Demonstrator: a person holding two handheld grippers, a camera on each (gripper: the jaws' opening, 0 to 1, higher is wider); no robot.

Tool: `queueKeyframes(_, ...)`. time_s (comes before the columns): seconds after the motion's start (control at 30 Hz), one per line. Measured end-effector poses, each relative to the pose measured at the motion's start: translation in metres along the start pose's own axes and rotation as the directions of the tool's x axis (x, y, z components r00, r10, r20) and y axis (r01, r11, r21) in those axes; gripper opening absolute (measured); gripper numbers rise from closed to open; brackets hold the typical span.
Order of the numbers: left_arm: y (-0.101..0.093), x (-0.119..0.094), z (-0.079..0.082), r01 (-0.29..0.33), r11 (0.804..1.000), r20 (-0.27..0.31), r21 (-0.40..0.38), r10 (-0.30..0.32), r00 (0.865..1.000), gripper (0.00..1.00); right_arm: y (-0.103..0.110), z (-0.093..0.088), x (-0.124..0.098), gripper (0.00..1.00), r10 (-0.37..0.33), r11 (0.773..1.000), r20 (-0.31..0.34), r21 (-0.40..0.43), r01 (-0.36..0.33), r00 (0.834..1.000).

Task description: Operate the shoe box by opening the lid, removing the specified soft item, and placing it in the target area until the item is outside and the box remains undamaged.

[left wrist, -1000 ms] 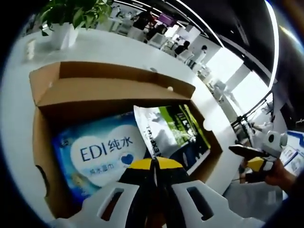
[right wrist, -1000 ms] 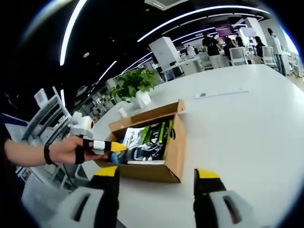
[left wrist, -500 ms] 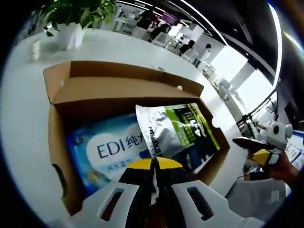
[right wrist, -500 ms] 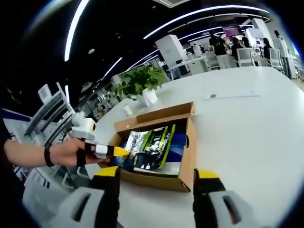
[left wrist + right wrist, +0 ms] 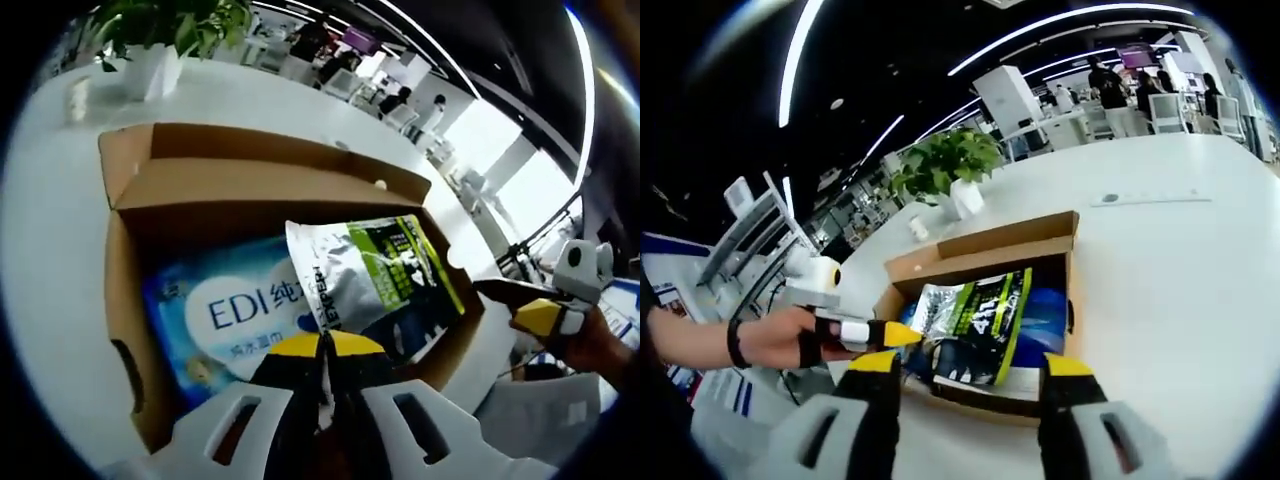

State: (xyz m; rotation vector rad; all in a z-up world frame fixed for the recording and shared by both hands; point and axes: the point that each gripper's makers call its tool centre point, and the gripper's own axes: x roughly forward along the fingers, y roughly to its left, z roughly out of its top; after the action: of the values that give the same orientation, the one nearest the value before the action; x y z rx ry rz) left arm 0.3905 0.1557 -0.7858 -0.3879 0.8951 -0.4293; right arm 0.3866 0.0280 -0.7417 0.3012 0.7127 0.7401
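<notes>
Cardboard shoe box (image 5: 250, 185) sits open on the white desk (image 5: 1180, 260), its lid folded back toward the potted plant (image 5: 945, 170). Inside lie a blue wipes pack (image 5: 215, 320) flat on the bottom and a silver-green pouch (image 5: 365, 280) tilted over it, its lower edge pinched.

In the left gripper view, the left gripper (image 5: 322, 350) has its jaws clenched on the near edge of the pouch, which runs straight ahead of the jaws with its long axis pointing toward the box's far wall. So the pouch lies directly forward of the left jaws and must come up and back over the near wall to clear it. The right gripper (image 5: 962, 365) hangs nearby, jaws released and holding nothing, looking over the box's near wall; the left one is the nearer and the only one touching.

Compared with a second ago, the right gripper view has drawn closer to the box, which now shows larger and lower. The pouch's far end looks lifted slightly more off the blue pack, and the grip point is the same.
</notes>
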Motion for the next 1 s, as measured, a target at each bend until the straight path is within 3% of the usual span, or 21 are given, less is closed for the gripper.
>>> queueKeyframes(0.17,0.0,-0.001,0.0,0.003,1.0,-0.003,-0.003,-0.003,1.0,0.0,-0.001,0.005,0.012,0.5,-0.008,0.999,0.002,0.052,0.008,1.0)
queueKeyframes(0.43,0.0,0.0,-0.001,0.002,1.0,-0.005,-0.011,-0.002,1.0,0.0,-0.007,0.008,0.027,0.46,-0.037,0.998,-0.038,0.059,0.039,0.999)
queueKeyframes(0.87,0.001,0.002,-0.003,-0.002,1.0,-0.024,0.001,0.002,1.0,0.0,-0.016,-0.01,0.04,0.38,-0.081,0.992,-0.126,0.081,0.092,0.989)
queueKeyframes(1.0,0.001,0.002,-0.003,0.0,1.0,-0.025,0.003,0.0,1.0,0.0,-0.017,-0.011,0.042,0.34,-0.084,0.99,-0.122,0.107,0.097,0.989)
